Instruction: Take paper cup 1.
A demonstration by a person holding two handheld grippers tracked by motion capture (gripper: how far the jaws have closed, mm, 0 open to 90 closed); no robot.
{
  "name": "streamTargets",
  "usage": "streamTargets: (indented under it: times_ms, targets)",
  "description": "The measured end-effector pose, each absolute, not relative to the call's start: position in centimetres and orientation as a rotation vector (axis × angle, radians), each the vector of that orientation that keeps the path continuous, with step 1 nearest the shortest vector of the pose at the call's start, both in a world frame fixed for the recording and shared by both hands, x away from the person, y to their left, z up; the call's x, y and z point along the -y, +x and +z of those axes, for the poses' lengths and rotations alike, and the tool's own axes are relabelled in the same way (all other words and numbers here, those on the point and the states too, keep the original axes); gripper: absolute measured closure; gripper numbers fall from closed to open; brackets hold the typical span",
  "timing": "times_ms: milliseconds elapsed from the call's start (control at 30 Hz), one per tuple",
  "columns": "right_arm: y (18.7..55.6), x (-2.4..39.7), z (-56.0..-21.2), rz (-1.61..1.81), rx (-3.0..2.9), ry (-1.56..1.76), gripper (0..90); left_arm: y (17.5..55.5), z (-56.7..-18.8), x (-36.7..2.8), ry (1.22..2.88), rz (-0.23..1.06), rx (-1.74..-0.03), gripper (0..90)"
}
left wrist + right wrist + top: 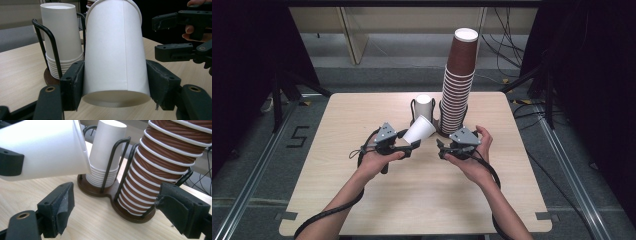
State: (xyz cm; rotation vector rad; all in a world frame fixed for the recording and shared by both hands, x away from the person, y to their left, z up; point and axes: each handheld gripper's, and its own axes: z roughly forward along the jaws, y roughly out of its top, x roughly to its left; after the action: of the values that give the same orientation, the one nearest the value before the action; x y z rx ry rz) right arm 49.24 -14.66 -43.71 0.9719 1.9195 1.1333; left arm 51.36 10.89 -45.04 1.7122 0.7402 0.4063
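A single white paper cup (419,130) (115,50) lies tilted above the table, its bottom toward my left gripper's camera. My left gripper (414,145) (115,85) is shut on it, one pad on each side near the base. Behind it a short stack of white cups (424,105) (61,32) (105,152) stands in a black wire holder (100,191). A tall stack of brown cups (458,85) (160,162) fills the holder's other ring. My right gripper (441,147) (112,210) stands open to the right of the held cup (42,147), nothing between its pads.
The wooden table (422,200) has free surface in front of and beside both hands. The brown stack leans slightly and rises well above the holder. Dark stands and cables lie on the floor around the table.
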Motion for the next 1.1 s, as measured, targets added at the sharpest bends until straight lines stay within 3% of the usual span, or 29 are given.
streamTargets:
  times_ms: [1100]
  targets:
    - [49.6,13.2,-43.0,1.343,-1.837,1.172,17.4,51.4,-45.9,-10.2,1.692,0.425,-0.752,34.9]
